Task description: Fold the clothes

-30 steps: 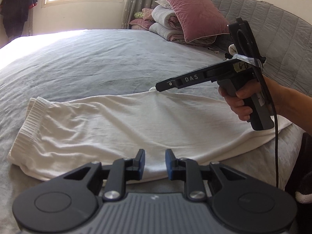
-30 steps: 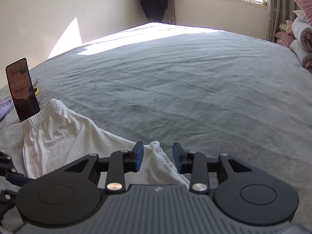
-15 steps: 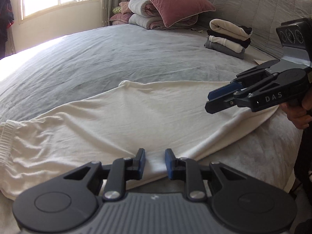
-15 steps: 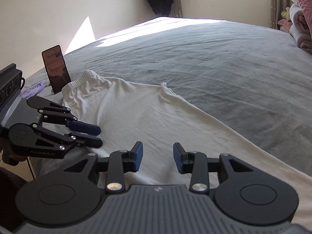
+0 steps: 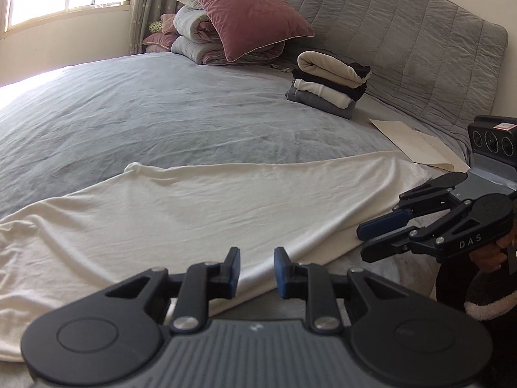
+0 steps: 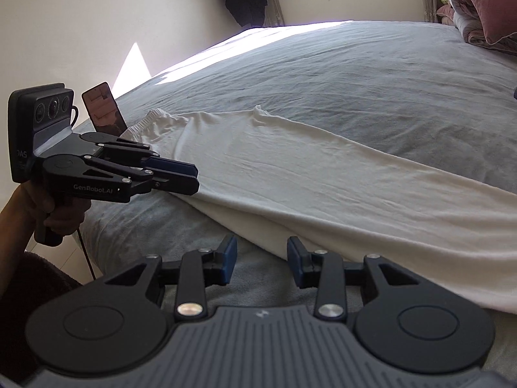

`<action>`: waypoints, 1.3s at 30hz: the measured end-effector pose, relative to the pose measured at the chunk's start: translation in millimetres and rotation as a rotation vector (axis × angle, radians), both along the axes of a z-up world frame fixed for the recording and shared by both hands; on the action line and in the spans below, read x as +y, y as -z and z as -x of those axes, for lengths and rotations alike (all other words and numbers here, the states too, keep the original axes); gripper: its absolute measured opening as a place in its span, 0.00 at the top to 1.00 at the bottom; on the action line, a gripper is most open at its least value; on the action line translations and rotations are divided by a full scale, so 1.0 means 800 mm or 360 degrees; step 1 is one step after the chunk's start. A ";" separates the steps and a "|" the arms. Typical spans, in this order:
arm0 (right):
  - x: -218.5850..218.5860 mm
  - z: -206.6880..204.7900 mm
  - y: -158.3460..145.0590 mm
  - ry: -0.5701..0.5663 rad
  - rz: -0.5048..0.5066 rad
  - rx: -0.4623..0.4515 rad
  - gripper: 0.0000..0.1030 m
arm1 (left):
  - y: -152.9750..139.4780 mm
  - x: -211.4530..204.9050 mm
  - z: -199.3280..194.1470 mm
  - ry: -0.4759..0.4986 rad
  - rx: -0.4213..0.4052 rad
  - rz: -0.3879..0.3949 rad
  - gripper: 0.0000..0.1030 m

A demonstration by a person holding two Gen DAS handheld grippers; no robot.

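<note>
White trousers (image 5: 226, 200) lie flat and lengthwise across the grey bed (image 5: 161, 113), waistband to the left in the right wrist view (image 6: 323, 174). My left gripper (image 5: 257, 270) hovers over the near edge of the cloth. Its pads stand slightly apart with nothing between them. The same gripper (image 6: 195, 177) shows at the left in the right wrist view, held by a hand just above that edge. My right gripper (image 6: 261, 260) is open over bare grey bedding, just short of the cloth's near edge. In the left wrist view it (image 5: 362, 239) sits low at the right.
A stack of folded clothes (image 5: 329, 84) sits near the quilted headboard (image 5: 404, 48), with a pink pillow (image 5: 245, 13) on rolled quilts behind. A flat paper (image 5: 416, 142) lies by the trouser leg end. A phone (image 6: 103, 110) stands propped at the waistband end.
The right gripper has drawn back from the far edge of the trousers to the near edge of the bed. The left view has swung toward the headboard. The trousers lie as before.
</note>
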State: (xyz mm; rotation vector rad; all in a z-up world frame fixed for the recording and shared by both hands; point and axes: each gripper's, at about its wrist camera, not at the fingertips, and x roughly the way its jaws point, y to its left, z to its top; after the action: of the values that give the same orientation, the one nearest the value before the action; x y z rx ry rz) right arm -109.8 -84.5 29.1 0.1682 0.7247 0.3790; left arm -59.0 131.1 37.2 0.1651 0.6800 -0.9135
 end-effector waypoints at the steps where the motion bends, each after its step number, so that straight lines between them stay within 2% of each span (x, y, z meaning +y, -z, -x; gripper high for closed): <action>1: -0.008 0.003 -0.001 0.0028 0.0002 -0.0005 0.62 | 0.000 -0.007 0.001 0.0026 0.0000 -0.0006 0.78; 7: -0.039 0.004 0.000 0.0130 0.0017 -0.0009 0.62 | -0.001 -0.039 0.008 0.0187 0.0006 -0.0034 0.78; 11: -0.029 -0.011 0.004 0.0044 0.0131 -0.0008 0.65 | -0.006 -0.038 0.014 0.0304 0.0063 0.0025 0.78; 14: -0.012 -0.025 0.007 -0.0071 0.0293 -0.0014 0.66 | -0.005 -0.037 0.017 0.0330 0.0068 0.0021 0.77; 16: -0.001 -0.030 0.011 -0.0132 0.0424 -0.0046 0.80 | -0.003 -0.037 0.015 0.0302 0.0070 0.0001 0.77; 17: 0.003 -0.032 0.012 -0.0159 0.0482 -0.0057 0.98 | -0.003 -0.035 0.014 0.0285 0.0071 -0.0005 0.77; 22: -0.008 -0.028 -0.003 -0.0205 0.0448 -0.0047 0.98 | -0.005 -0.020 0.006 0.0215 0.0066 0.0001 0.77; 31: -0.036 -0.011 -0.036 -0.0314 0.0279 -0.0056 0.99 | -0.018 0.021 -0.016 0.0002 0.0064 0.0135 0.76; 34: -0.031 -0.015 -0.031 -0.0349 0.0279 -0.0026 0.99 | -0.014 0.019 -0.022 -0.0030 0.0073 0.0104 0.76; 39: -0.017 -0.021 -0.005 -0.0377 0.0358 0.0072 0.98 | 0.003 0.001 -0.019 -0.0001 0.0056 -0.0109 0.76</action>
State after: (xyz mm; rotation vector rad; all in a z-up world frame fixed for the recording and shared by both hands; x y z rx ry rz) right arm -93.3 -97.9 33.1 -0.1233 0.8289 0.5169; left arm -43.9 131.7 35.0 0.2101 0.7445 -0.8949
